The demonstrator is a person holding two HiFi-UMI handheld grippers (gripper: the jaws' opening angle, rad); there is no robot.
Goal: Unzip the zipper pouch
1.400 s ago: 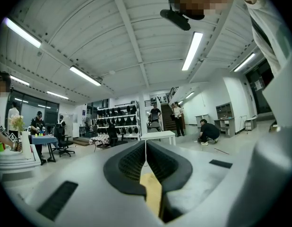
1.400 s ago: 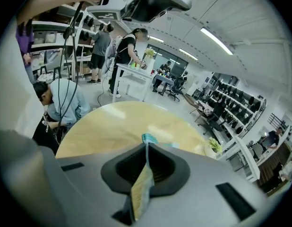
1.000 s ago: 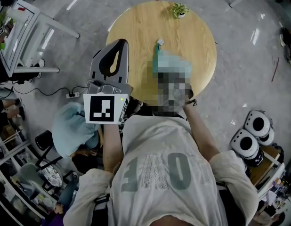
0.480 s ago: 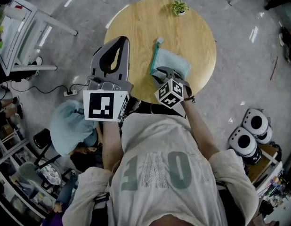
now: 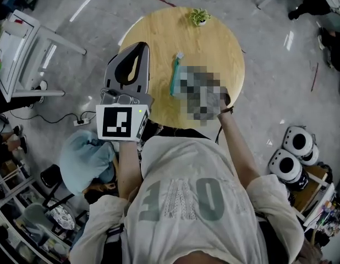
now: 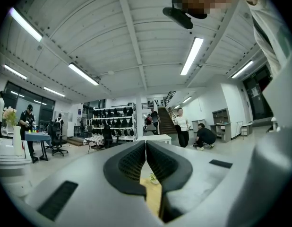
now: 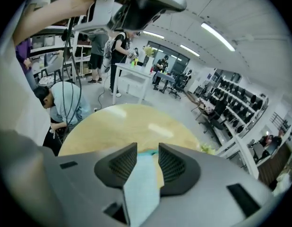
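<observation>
Right gripper (image 7: pixel 147 150) stands half open around the pouch (image 7: pixel 142 186) (fabric between the jaws, not pinched); clamp it firmly before the shut, empty left gripper (image 6: pixel 146 148) comes down.

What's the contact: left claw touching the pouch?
Apart. Head view shows bare table between the shut left claw and the pouch.

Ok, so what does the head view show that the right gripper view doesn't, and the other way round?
Head view only: the marker cube on the left gripper, and the person's shirt. Right gripper view only: the right gripper, jaws apart, with the light blue pouch between them; from above that gripper is blurred out. Both: the round table, the small plant, the pouch and the left gripper.
</observation>
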